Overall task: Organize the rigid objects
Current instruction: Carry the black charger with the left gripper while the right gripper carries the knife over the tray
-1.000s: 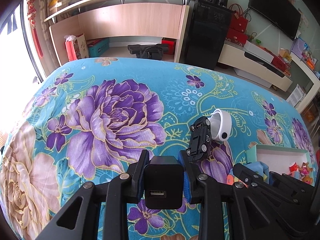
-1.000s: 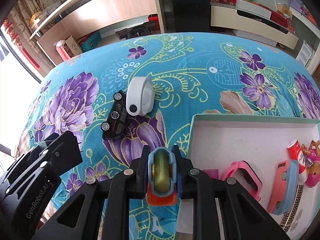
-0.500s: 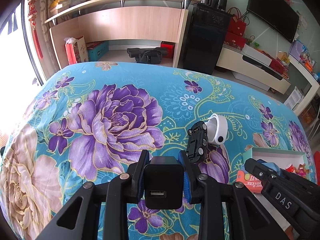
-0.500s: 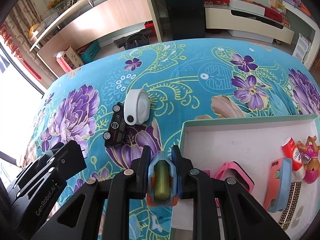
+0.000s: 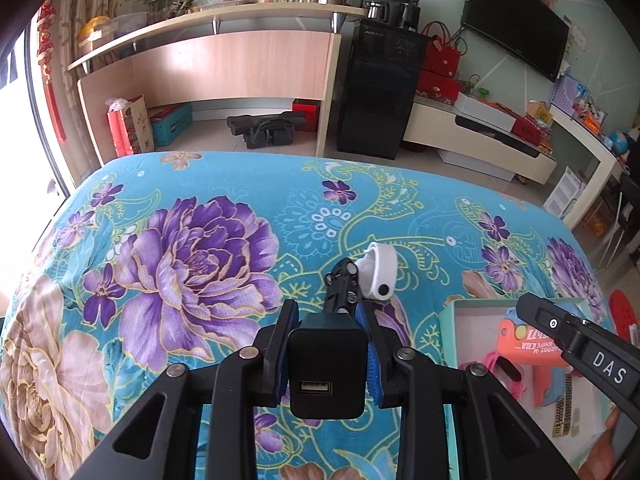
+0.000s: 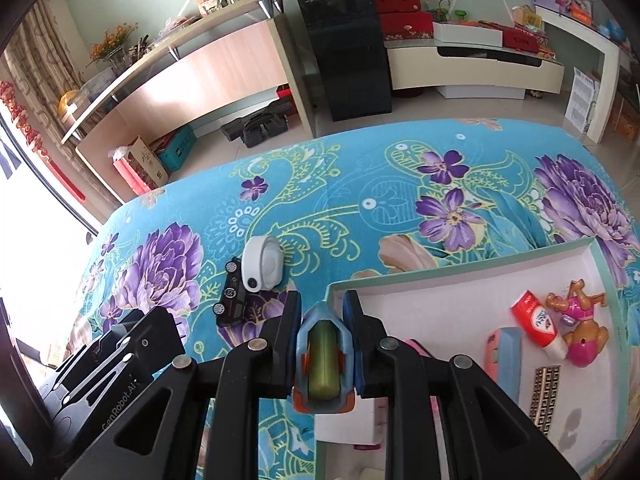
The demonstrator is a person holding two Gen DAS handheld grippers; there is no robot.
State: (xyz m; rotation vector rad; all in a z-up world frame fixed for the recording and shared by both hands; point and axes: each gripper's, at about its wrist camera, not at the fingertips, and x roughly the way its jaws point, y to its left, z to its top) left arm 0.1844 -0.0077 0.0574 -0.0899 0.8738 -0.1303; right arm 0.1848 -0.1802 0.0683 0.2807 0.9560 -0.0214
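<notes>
My right tool [image 6: 323, 356] clenches a blue-and-orange toy [image 6: 324, 364] above the box [image 6: 440, 280] edge for dropping in, while my left tool [image 5: 328, 360] grips a black charger [image 5: 327, 372] over the table [image 5: 200, 208].

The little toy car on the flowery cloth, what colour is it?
The toy car is black with silvery wheels, clearest in the right wrist view.

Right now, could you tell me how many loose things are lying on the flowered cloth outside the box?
2: a black toy car and a white round gadget touching it, both left of the box.
</notes>
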